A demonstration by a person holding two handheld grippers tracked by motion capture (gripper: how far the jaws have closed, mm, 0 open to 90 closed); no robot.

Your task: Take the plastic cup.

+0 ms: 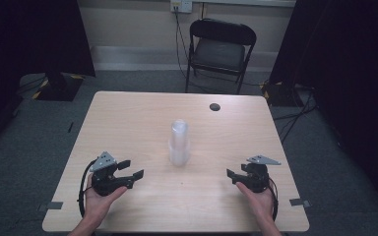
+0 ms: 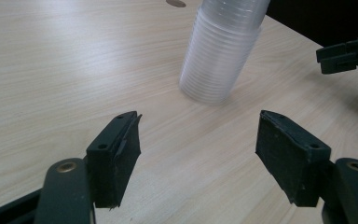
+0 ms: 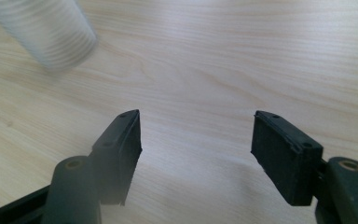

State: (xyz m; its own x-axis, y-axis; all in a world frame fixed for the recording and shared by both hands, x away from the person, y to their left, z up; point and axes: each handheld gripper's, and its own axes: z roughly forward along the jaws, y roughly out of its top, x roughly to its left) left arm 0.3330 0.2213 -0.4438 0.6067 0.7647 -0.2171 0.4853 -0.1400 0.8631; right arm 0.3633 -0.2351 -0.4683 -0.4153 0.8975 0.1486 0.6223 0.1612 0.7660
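Observation:
A stack of clear plastic cups (image 1: 179, 142) stands upside down at the middle of the light wooden table (image 1: 128, 118). My left gripper (image 1: 131, 169) rests near the front left, open and holding nothing, about a hand's width left of the stack. In the left gripper view the cup stack (image 2: 221, 51) rises ahead between the wide-apart jaws, and the other gripper's jaw tips (image 2: 342, 56) show at the right edge. My right gripper (image 1: 232, 175) sits at the front right, open and holding nothing. In the right gripper view the cup stack (image 3: 46, 30) lies at the upper left.
A round dark cable hole (image 1: 215, 106) sits in the table's far right part. A black folding chair (image 1: 219, 51) stands beyond the far edge. Dark curtains hang on both sides. Bare wood surrounds the stack on all sides.

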